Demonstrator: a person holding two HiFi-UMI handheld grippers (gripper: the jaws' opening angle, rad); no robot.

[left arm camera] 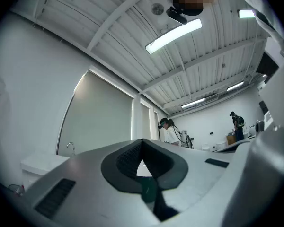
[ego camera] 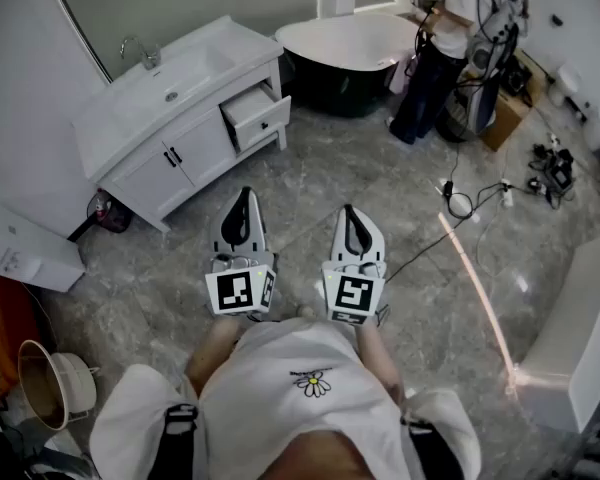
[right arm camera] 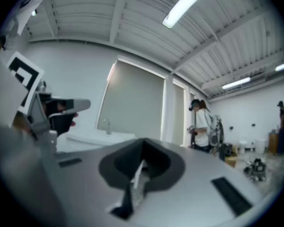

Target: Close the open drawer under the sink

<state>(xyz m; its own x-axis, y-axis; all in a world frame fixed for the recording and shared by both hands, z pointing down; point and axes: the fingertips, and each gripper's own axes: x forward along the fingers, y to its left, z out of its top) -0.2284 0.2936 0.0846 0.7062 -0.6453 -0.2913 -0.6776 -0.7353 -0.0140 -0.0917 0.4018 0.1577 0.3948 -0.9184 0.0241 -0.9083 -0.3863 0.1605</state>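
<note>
left gripper [ego camera: 244, 196] and right gripper [ego camera: 349, 213] side by side near the body, jaws clenched, empty; open drawer [ego camera: 260, 116] far left.

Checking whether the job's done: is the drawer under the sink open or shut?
Open: the drawer juts out of the white vanity, its front proud of the cabinet doors.

White drawer [ego camera: 259, 118], grey marbled floor [ego camera: 315, 173]
</note>
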